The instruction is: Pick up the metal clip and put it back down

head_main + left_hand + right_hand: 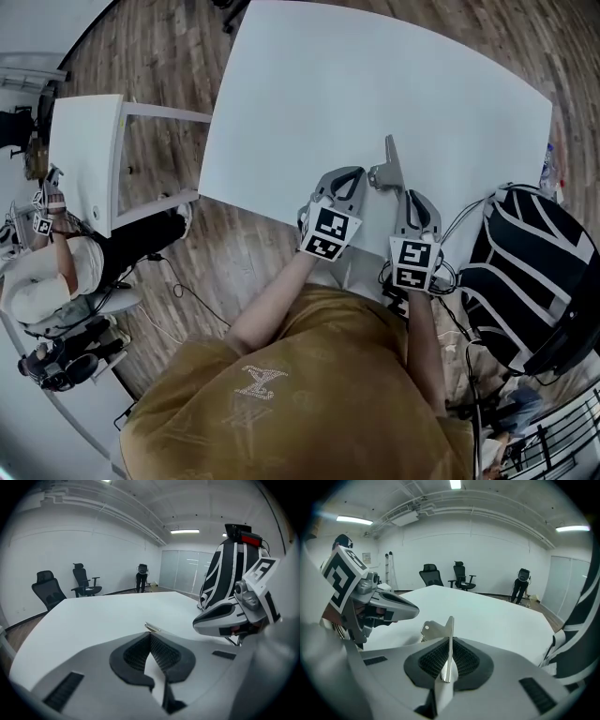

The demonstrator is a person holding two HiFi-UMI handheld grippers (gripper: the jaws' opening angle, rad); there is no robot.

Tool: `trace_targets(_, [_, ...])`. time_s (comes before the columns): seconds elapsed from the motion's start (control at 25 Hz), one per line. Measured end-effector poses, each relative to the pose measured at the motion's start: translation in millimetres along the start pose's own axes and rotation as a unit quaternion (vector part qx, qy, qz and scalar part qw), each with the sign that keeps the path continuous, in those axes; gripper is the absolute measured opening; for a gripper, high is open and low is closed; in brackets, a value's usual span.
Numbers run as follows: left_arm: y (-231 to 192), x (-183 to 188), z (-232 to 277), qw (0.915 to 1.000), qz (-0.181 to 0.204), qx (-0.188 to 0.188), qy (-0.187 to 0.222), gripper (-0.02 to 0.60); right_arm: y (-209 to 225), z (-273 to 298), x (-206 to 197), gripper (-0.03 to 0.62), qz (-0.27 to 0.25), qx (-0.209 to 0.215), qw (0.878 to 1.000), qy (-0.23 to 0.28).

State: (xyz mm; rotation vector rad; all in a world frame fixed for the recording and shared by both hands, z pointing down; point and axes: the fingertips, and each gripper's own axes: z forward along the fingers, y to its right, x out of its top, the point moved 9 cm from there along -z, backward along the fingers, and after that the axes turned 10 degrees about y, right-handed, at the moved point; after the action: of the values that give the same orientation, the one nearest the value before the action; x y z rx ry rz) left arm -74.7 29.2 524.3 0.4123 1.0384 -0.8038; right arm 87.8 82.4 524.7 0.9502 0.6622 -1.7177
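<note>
Silver metal clip [449, 637]; white table [375, 94]; black-white striped chair [530, 272]; mustard shirt [309, 394]; wood-grain floor [169, 56].

A large white table [375, 75] is seen standing on a wooden plank floor [169, 47]. Its top is plain and smooth. The metal clip [389, 161] is held upright over the near edge; whether it touches the top cannot be told.

White table [375, 84], office chairs [461, 576] (two, black)
</note>
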Motion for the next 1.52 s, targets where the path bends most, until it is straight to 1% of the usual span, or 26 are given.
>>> trace_targets(0.32, [4.6,-12.8,6.1,0.9996,-0.007,-0.016,-0.021,0.006,-5.4,8.7,-16.9,0.011,-0.018,0.005,0.999,-0.028])
trace_targets(0.44, [5.1,-15.1,8.4,0.9993,-0.004,-0.023,-0.029,0.006,-7.4,11.8,-19.6,0.040,-0.022,0.011,0.999,-0.047])
trace_targets(0.48, [5.1,-16.1,9.2,0.9992,0.000,-0.026,-0.032,0.006,-8.3,13.3,-19.8,0.047,-0.023,0.014,0.998,-0.051])
trace_targets(0.52, [5.2,-17.1,10.0,0.9989,0.008,-0.029,-0.035,0.006,-9.2,14.9,-20.3,0.068,-0.025,0.017,0.998,-0.055])
trace_targets(0.6, [5.5,-19.6,11.5,0.9982,0.029,-0.033,-0.042,0.006,-11.1,17.8,-21.5,0.087,-0.034,0.021,0.997,-0.061])
trace_targets(0.68, [5.1,-22.3,12.6,0.9972,0.041,-0.037,-0.050,0.006,-13.1,20.9,-22.3,0.090,-0.043,0.020,0.997,-0.067])
trace_targets(0.84, [3.1,-26.6,15.7,0.9963,0.038,-0.044,-0.063,0.006,-14.2,28.1,-22.3,0.089,-0.054,0.011,0.996,-0.073])
trace_targets(1.0, [3.8,-28.0,18.4,0.9958,0.033,-0.050,-0.070,0.006,-14.3,32.4,-22.1,0.089,-0.077,-0.002,0.994,-0.076])
trace_targets(1.16, [3.4,-27.2,20.9,0.9955,0.032,-0.053,-0.071,0.006,-16.2,37.5,-23.6,0.089,-0.116,-0.014,0.990,-0.078])
trace_targets(1.36, [-1.2,-28.1,23.6,0.9955,0.029,-0.053,-0.073,0.006,-18.3,42.4,-25.2,0.086,-0.159,-0.049,0.984,-0.069])
trace_targets(1.48, [-3.7,-27.3,23.2,0.9956,0.028,-0.053,-0.072,0.006,-18.4,43.3,-24.6,0.080,-0.176,-0.051,0.981,-0.066])
trace_targets(1.52, [-4.5,-27.4,23.1,0.9956,0.028,-0.053,-0.072,0.006,-18.0,43.6,-24.5,0.060,-0.183,-0.051,0.980,-0.065])
